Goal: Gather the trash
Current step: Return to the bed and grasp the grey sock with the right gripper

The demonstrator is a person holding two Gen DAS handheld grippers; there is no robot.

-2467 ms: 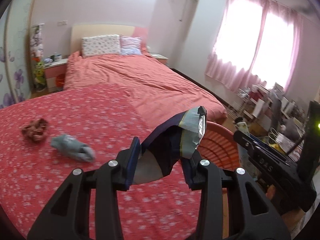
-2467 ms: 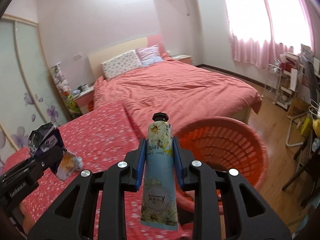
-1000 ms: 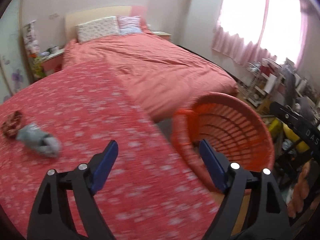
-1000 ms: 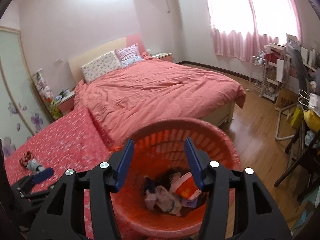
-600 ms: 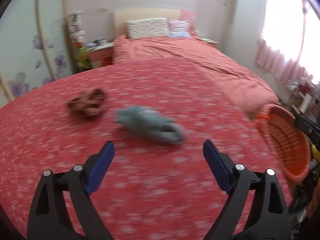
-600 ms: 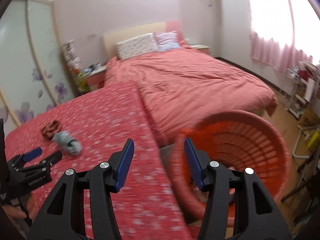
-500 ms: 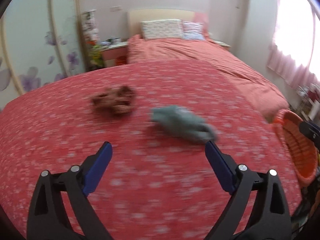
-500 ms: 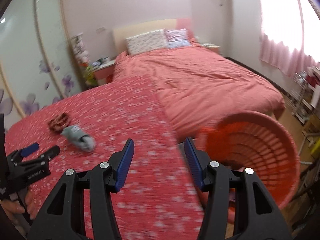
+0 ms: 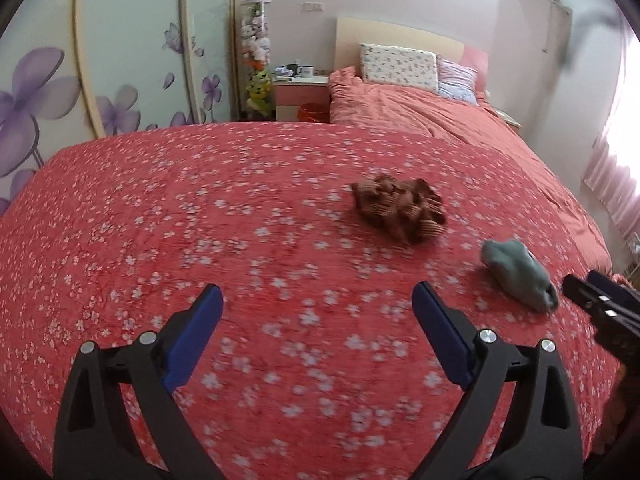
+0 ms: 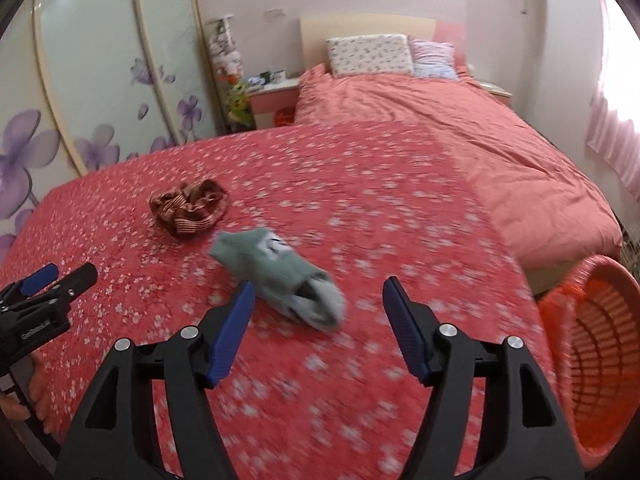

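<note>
Right wrist: hand-held gripper (image 10: 316,296) gapes above, seemingly, sock (image 10: 280,280).

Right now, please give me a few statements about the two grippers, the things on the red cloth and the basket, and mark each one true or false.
1. The left gripper holds a wrapper. False: it is open and empty.
2. The right gripper is open. True.
3. The grey sock lies in the basket. False: it lies on the red cloth, in front of the right gripper.
4. The striped cloth lies beyond the sock in the right wrist view. True.
5. The basket stands on the bed. False: it is at the right edge, beside the red cloth.
</note>
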